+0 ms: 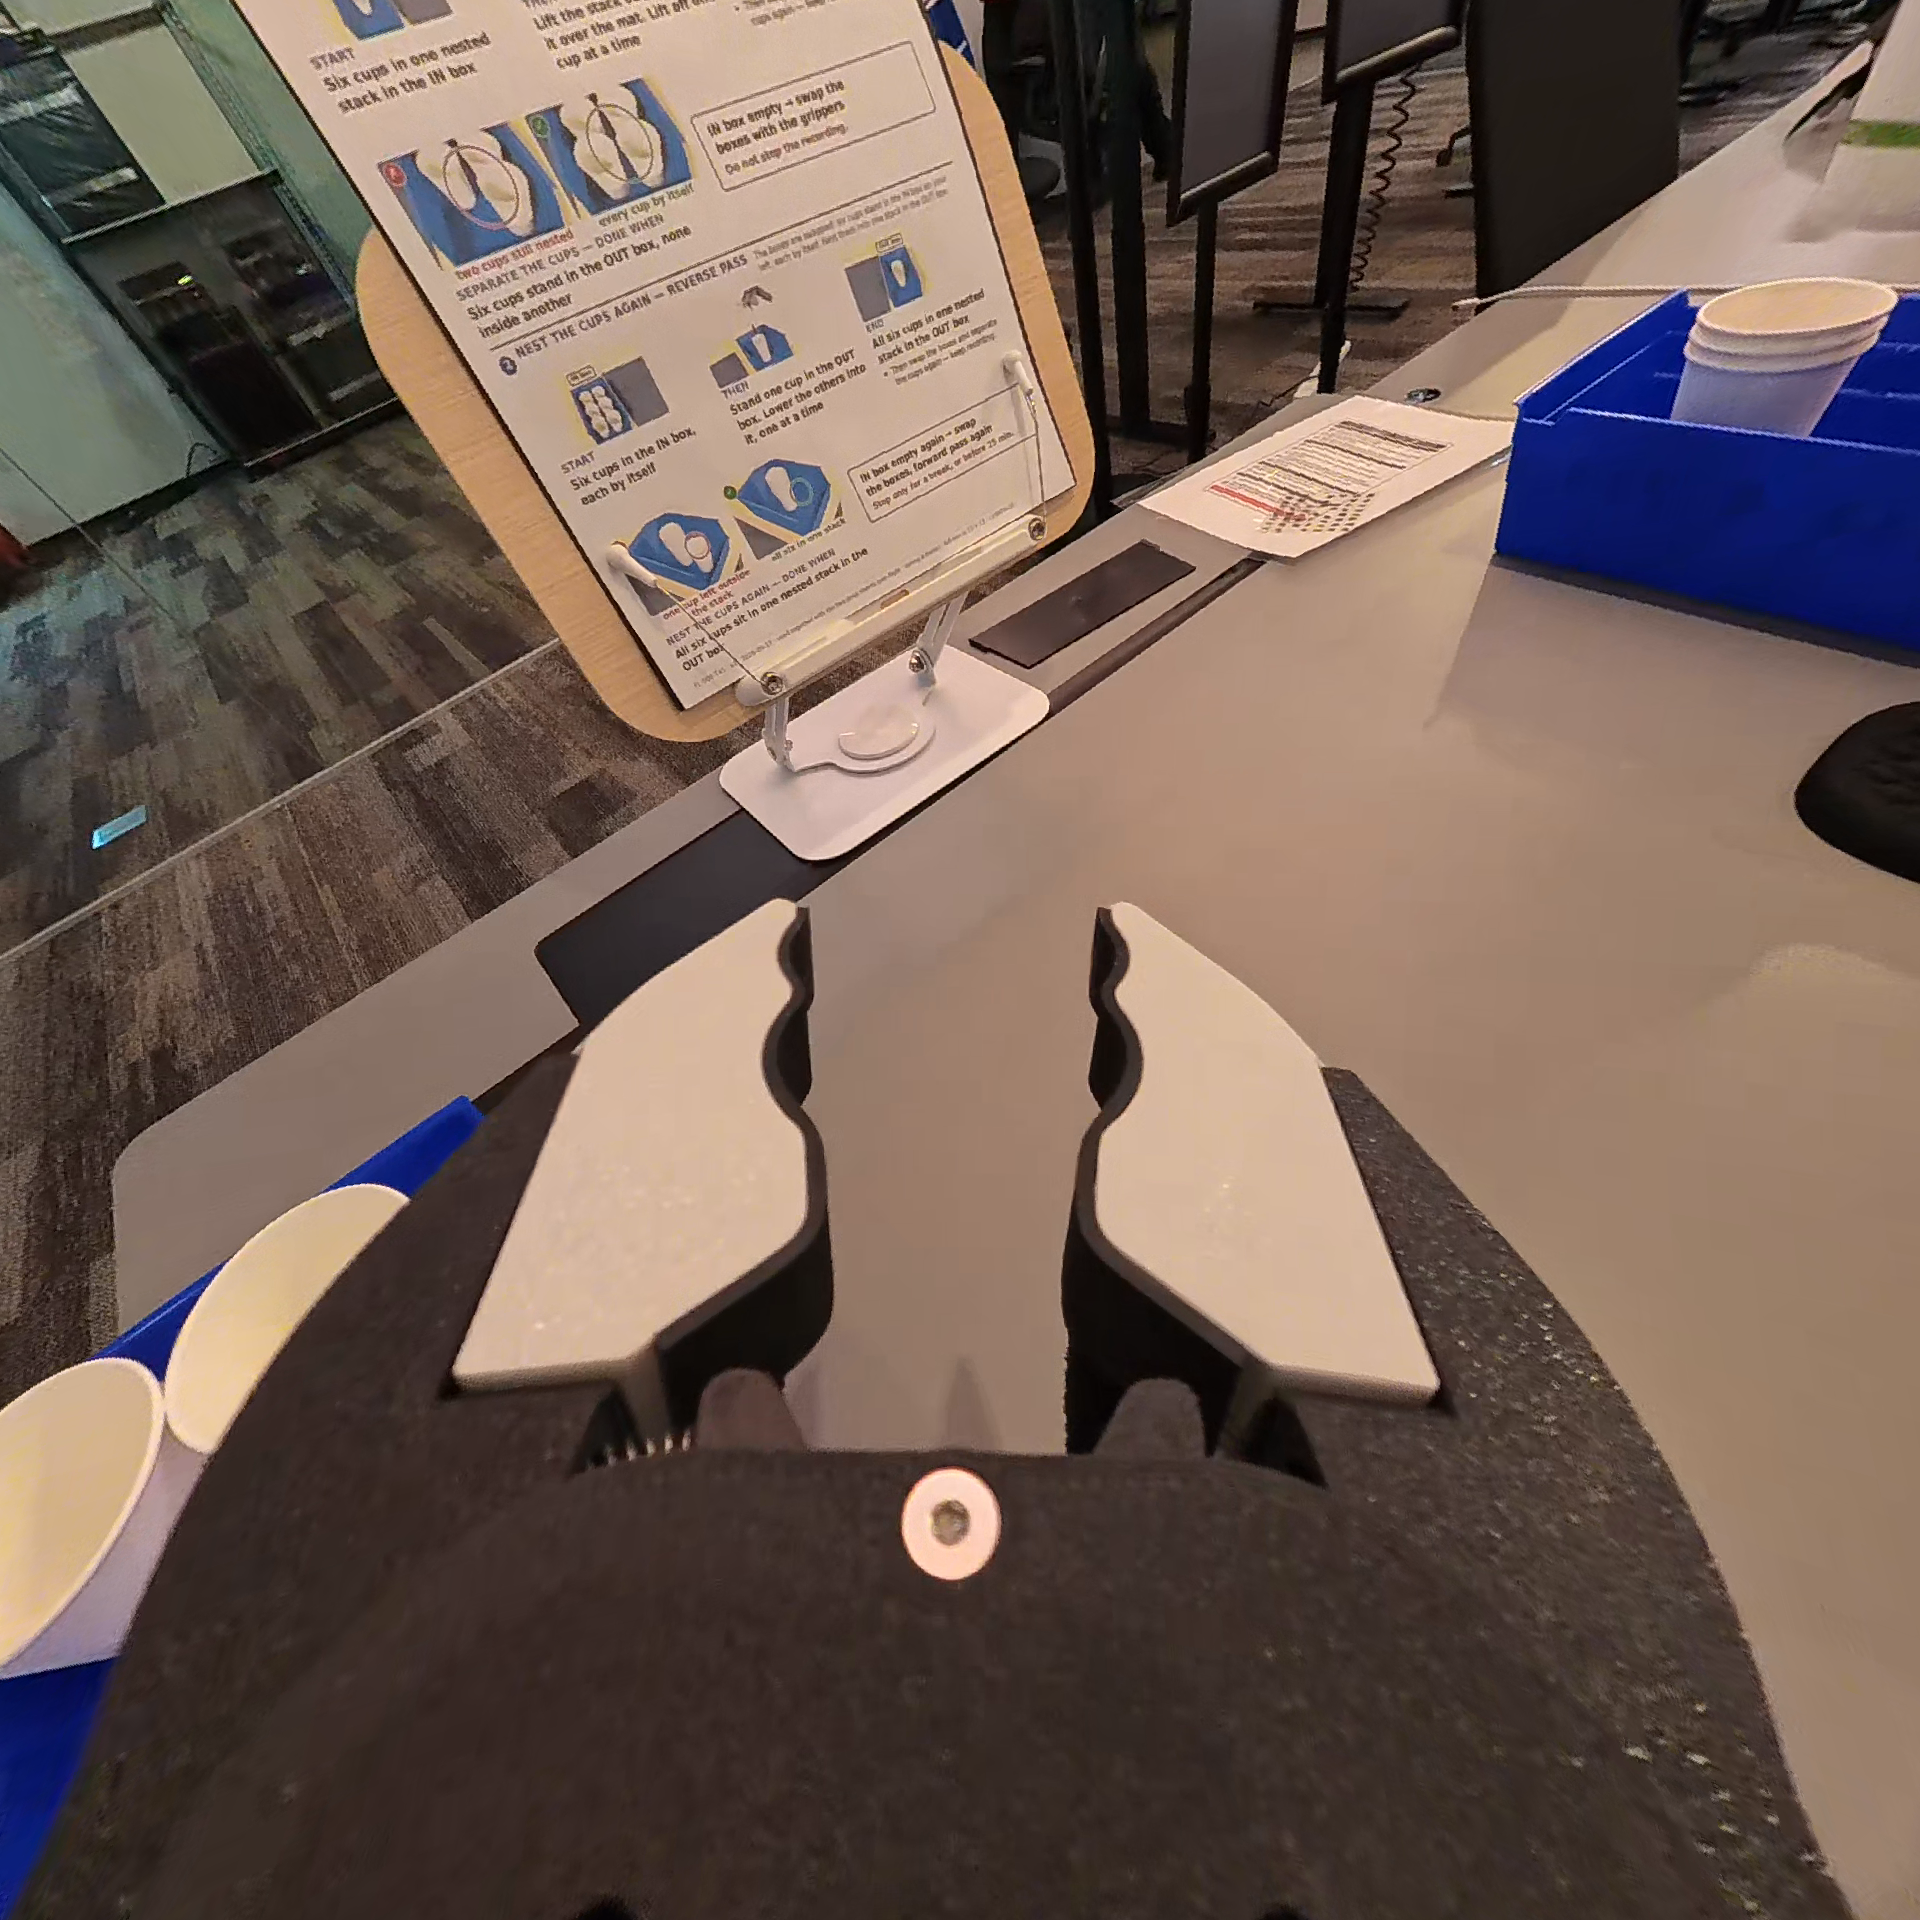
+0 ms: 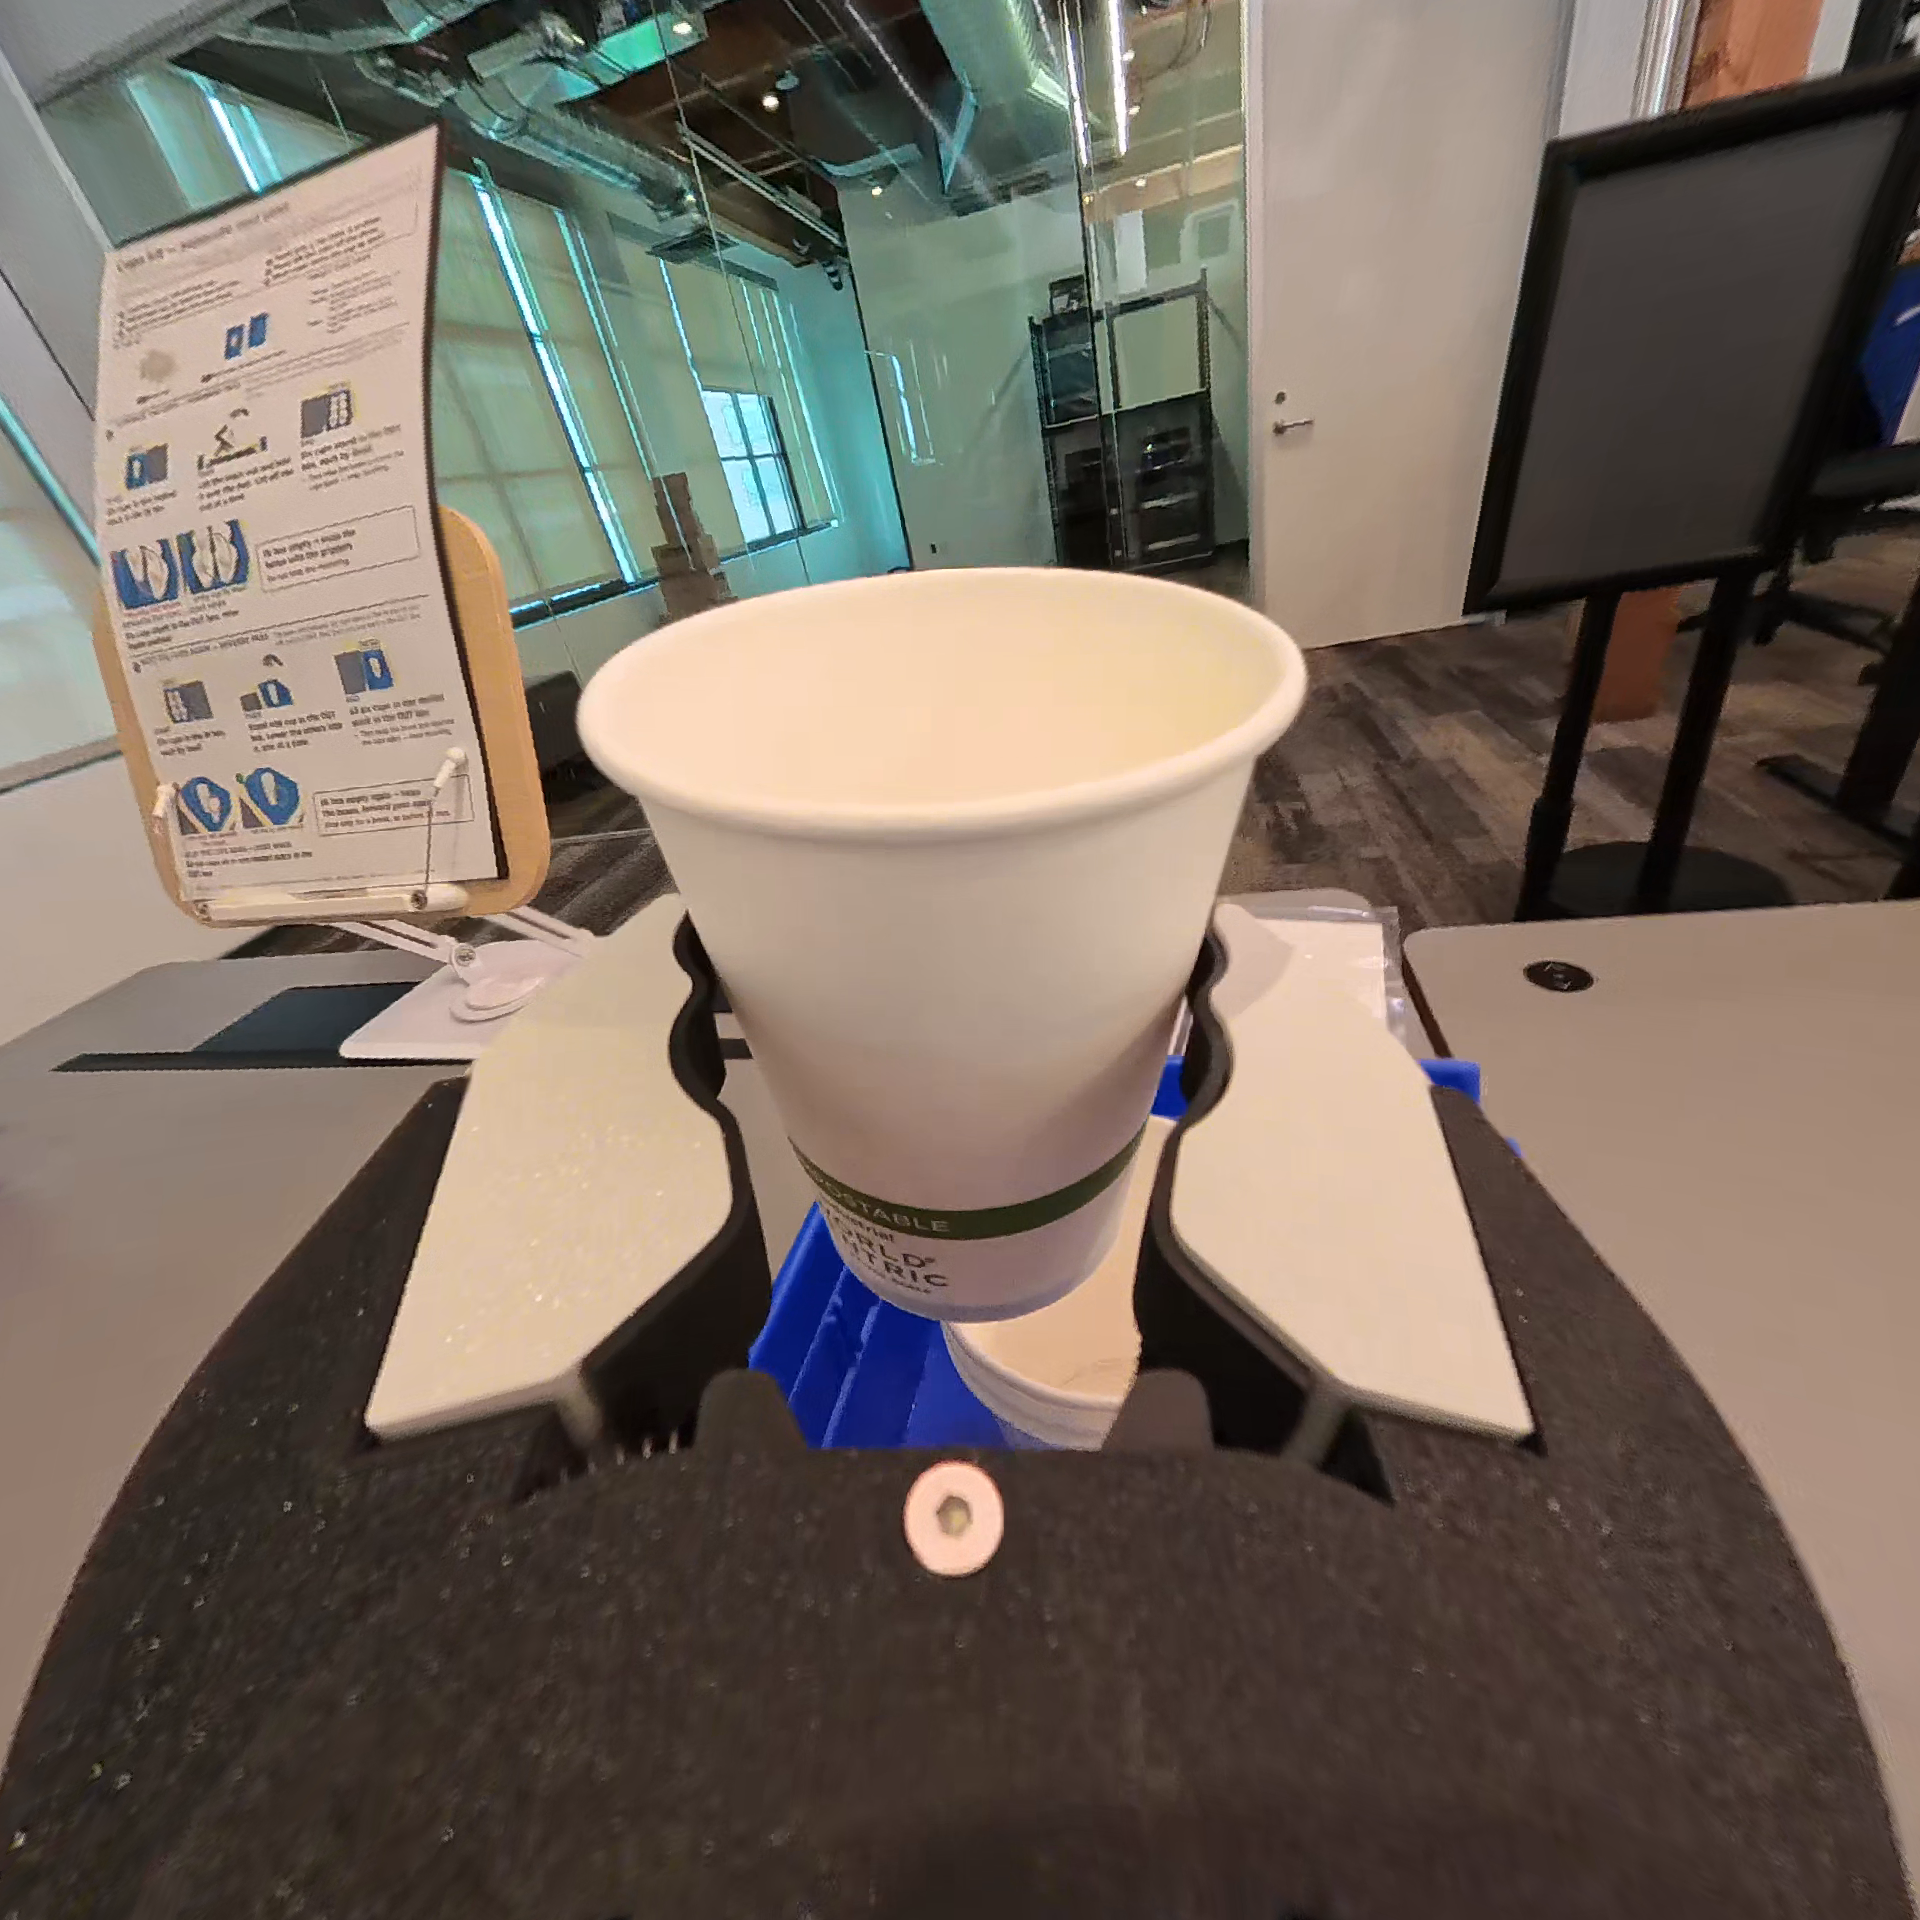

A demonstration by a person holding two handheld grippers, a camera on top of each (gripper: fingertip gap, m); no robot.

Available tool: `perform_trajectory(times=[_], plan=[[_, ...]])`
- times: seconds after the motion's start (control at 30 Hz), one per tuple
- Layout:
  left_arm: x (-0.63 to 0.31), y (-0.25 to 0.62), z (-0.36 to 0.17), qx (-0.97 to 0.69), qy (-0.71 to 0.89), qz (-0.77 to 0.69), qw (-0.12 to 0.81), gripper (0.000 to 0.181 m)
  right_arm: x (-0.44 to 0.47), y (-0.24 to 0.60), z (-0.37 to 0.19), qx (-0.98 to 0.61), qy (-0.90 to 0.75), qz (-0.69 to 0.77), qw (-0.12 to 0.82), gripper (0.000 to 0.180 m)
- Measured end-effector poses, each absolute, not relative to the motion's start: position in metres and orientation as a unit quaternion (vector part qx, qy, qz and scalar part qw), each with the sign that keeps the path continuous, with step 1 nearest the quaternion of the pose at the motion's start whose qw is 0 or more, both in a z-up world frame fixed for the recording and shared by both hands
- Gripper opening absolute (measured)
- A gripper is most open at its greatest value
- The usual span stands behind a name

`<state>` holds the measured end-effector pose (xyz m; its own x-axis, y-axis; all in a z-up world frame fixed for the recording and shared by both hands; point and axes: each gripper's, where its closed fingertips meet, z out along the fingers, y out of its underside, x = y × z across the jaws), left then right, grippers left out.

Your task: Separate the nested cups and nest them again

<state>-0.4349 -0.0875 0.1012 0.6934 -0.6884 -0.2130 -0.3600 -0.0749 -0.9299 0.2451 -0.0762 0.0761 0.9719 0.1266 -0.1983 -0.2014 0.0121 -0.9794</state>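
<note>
My right gripper [image 2: 945, 971] is shut on a white paper cup [image 2: 940, 904] with a green band near its base, held upright just above a nested stack of white cups [image 2: 1049, 1382] in a blue box [image 2: 831, 1351]. That stack [image 1: 1766, 358] and its blue box [image 1: 1704, 499] show at the far right in the left wrist view. My left gripper [image 1: 951, 925] is open and empty over the grey table [image 1: 1299, 883]. Two single white cups [image 1: 270, 1309] [image 1: 73, 1496] stand in another blue box [image 1: 416, 1143] at my left gripper's lower left.
A wooden stand with an instruction sheet [image 1: 707, 343] is at the table's far edge, also in the right wrist view [image 2: 301, 582]. A printed paper [image 1: 1320, 473] lies beside the right box. A black pad [image 1: 1870, 790] is at the right edge. Black sign stands [image 2: 1683, 416] are beyond the table.
</note>
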Motion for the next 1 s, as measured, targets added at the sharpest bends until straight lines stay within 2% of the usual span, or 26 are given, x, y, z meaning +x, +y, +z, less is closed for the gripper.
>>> perform_trajectory(times=[0.33, 1.0], plan=[[-0.426, -0.092, 0.096, -0.718, 0.388, -0.121, 0.565, 0.05, 0.253, -0.052, 0.035, -0.723, 0.033, 0.096, 0.683, 0.087], [-0.429, -0.093, 0.093, -0.719, 0.39, -0.117, 0.563, 0.05, 0.255, -0.047, 0.034, -0.715, 0.041, 0.088, 0.693, 0.087]])
